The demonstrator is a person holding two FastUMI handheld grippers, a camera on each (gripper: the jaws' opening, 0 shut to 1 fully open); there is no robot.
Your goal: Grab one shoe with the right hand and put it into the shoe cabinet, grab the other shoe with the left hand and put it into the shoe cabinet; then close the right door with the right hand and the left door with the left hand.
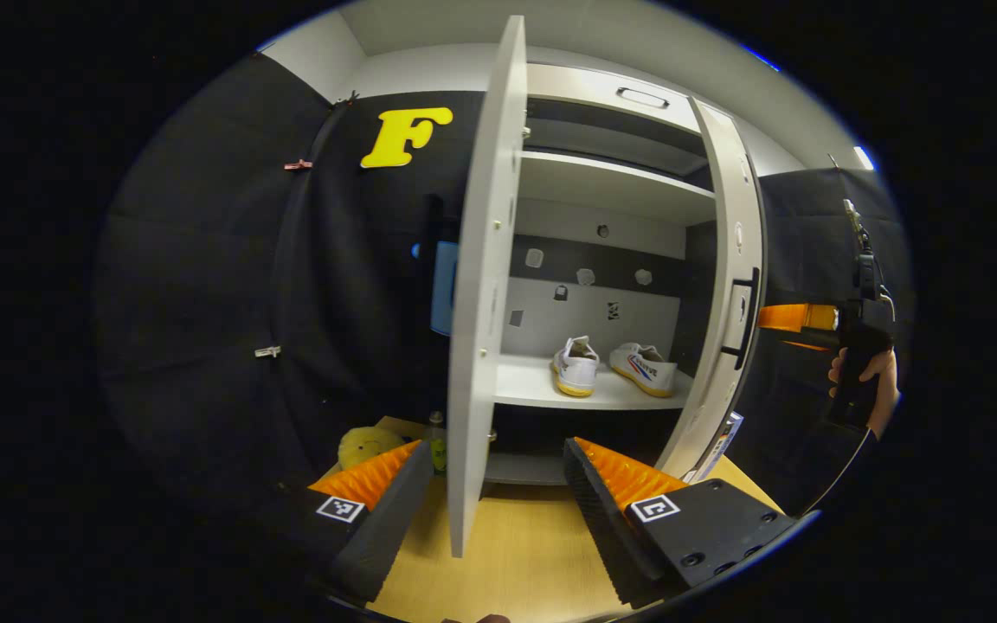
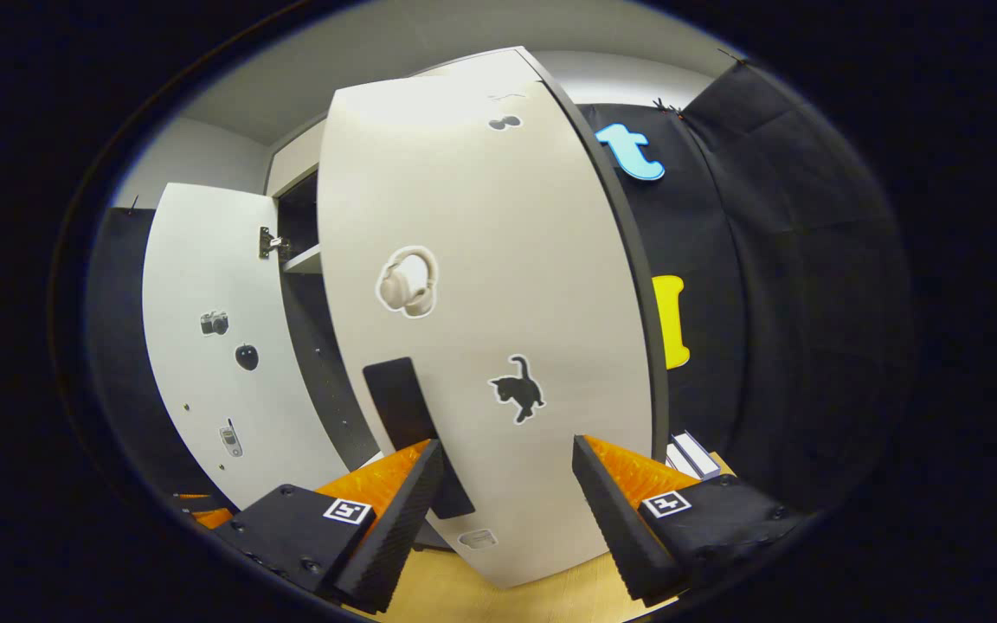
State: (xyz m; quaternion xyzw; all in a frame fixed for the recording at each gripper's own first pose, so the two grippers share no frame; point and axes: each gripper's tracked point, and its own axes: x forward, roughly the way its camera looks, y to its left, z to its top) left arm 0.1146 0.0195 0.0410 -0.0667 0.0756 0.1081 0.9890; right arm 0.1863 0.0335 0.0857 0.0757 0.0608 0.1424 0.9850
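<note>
Left tongs [image 1: 498, 510] sat nearest in the left gripper view, released, fingers wide apart w/ nothing between the pads. Edge of the left door [image 1: 483, 294] stood straight ahead of them, bottom edge dropping into the gap between the fingers; couldn't tell if it touched either one. That door blocked part of the cabinet [image 1: 611, 95] interior. Wooden counter [image 1: 516, 554] lay under the tongs. Ahead-left, low, just behind the left finger: a yellow plush toy [image 1: 367, 444] and a small bottle [image 1: 436, 441].

Beyond the door, cabinet open. Both white shoes on the lower shelf [image 1: 542, 385], ahead and slightly right of the left tongs: left shoe [image 1: 575, 367] heel toward camera, right shoe [image 1: 644, 368] angled beside it, near but apart. Upper shelf bare. Right door [image 1: 728, 285] stood ajar to the right of the shoes, dark handle [image 1: 745, 316] on it. Far right, a hand [image 1: 869, 381] gripped the other tool's handle, well apart from the left tongs.

Right gripper view: right tongs [image 2: 507, 497] also released, fingers spread, holding nothing. Right door's outer face [image 2: 498, 303] stood directly ahead, very close; headphone sticker [image 2: 409, 281] and cat sticker [image 2: 517, 389] on it, dark handle [image 2: 416, 433] just ahead of the left finger. Contact w/ the door: couldn't tell. Left door's [image 2: 213, 346] face showed farther off to the left, w/ small stickers. Books [image 2: 693, 454] lay ahead-right by the door's foot.
</note>
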